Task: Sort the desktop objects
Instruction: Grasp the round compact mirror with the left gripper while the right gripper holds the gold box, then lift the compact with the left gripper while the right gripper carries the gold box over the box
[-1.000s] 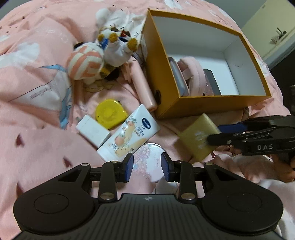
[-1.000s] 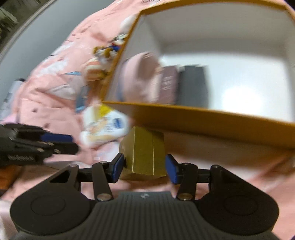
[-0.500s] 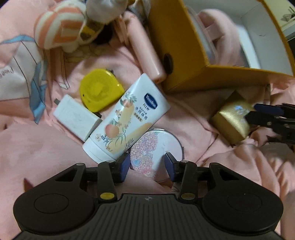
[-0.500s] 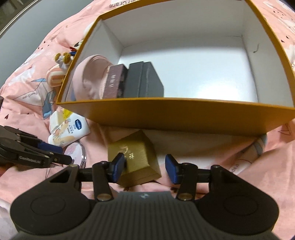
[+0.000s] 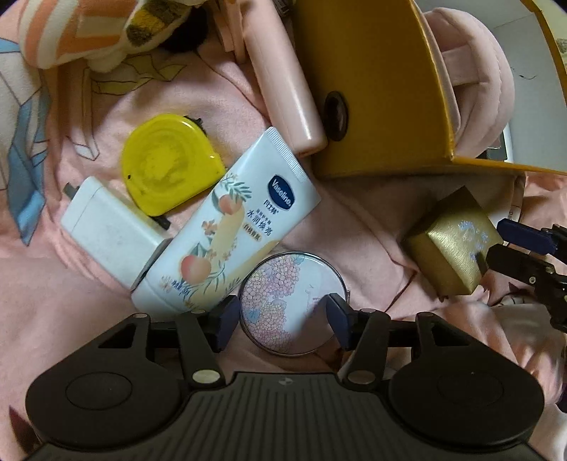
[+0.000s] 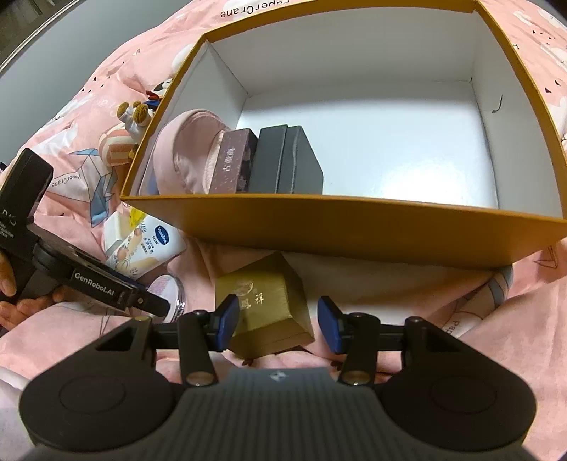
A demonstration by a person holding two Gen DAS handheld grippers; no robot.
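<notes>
My left gripper [image 5: 280, 321] is open, its pads on either side of a round floral compact [image 5: 292, 301] lying on the pink bedding. Beside it lie a Vaseline tube [image 5: 230, 227], a yellow tape measure [image 5: 170, 163] and a white charger [image 5: 110, 230]. My right gripper [image 6: 278, 328] is open around a gold box [image 6: 264, 305] that rests on the bedding in front of the orange storage box [image 6: 354, 227]. The left pad is near the gold box, the right pad apart from it. The gold box also shows in the left wrist view [image 5: 453, 244].
The storage box holds a pink pouch [image 6: 187, 156], a maroon box [image 6: 234, 159] and a dark grey box [image 6: 283, 159]; its right half is bare white floor. A pink tube [image 5: 283, 81] and a plush toy [image 5: 88, 32] lie left of the box.
My left gripper moved forward and down over the compact, which now sits between its pads. My right gripper set the gold box on the bedding and opened.
</notes>
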